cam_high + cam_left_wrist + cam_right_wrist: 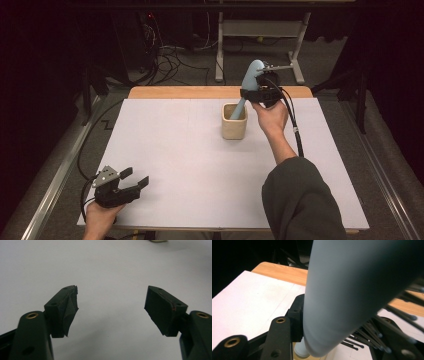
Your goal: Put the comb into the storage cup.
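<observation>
A pale blue-grey hairbrush [248,82] stands tilted, its handle end down inside a beige square cup [234,127] at the back middle of the white table sheet [175,150]. My right gripper [260,92] is shut on the brush head above the cup. In the right gripper view the brush back [352,290] sits between the jaws, with black bristles [372,332] on its right side. My left gripper [136,179] rests near the front left corner, open, with nothing between its fingers [62,310].
A strip of wooden tabletop [175,92] shows behind the white sheet. Beyond the table are floor cables [170,60] and a white metal frame [260,30]. A black cable [295,130] trails from the right gripper along the forearm.
</observation>
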`<state>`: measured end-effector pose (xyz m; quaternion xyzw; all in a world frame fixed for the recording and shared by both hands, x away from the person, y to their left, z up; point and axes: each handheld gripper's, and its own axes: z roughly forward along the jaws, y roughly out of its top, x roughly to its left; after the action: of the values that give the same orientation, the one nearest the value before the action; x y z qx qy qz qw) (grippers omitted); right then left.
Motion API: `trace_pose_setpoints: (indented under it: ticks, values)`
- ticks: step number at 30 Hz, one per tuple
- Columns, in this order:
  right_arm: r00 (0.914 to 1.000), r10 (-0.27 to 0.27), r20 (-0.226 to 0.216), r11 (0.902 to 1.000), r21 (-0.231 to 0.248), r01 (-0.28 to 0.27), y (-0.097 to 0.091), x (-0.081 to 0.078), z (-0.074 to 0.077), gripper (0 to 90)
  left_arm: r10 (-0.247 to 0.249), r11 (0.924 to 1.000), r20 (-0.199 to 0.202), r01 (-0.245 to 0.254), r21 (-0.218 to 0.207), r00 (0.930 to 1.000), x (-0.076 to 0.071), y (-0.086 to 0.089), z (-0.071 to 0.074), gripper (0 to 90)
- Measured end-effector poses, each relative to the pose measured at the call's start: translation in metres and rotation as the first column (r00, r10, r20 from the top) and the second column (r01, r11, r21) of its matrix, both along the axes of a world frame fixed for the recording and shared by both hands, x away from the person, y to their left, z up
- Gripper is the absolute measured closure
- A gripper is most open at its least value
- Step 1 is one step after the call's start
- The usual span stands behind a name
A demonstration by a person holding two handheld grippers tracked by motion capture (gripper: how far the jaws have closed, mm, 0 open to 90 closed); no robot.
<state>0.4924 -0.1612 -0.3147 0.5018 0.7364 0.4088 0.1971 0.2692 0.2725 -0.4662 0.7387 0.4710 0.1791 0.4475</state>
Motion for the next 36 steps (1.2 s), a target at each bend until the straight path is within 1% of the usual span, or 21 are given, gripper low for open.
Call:
trace_pose_setpoints:
  ticks: [4, 12, 21, 27, 36]
  values:
    - [1.0, -0.004, -0.006, 1.0, -0.002, 0.004, 0.001, 0.001, -0.005, 54.1, -0.001, 1.0, 0.002, 0.001, -0.001, 1.0, 0.0, 0.0, 0.0, 27.3]
    - [0.9999, 0.009, -0.014, 0.9999, -0.012, -0.009, 0.007, 0.001, -0.011, 54.0, -0.002, 1.0, 0.003, 0.002, -0.002, 1.0, -0.001, 0.0, 0.001, 27.2]
    - [0.9997, 0.014, -0.022, 0.9997, -0.022, -0.014, 0.013, 0.001, -0.015, 53.8, -0.002, 1.0, 0.006, 0.002, -0.003, 1.0, -0.001, 0.0, 0.001, 27.2]
    - [0.9996, 0.013, -0.025, 0.9997, -0.021, -0.014, 0.014, 0.002, -0.017, 53.8, -0.003, 1.0, 0.007, 0.003, -0.003, 1.0, -0.001, 0.0, 0.001, 27.3]
    - [0.9994, 0.014, -0.031, 0.9993, -0.034, -0.015, 0.016, 0.001, -0.021, 53.6, -0.002, 1.0, 0.01, 0.003, -0.005, 0.9999, -0.001, 0.0, 0.001, 27.4]
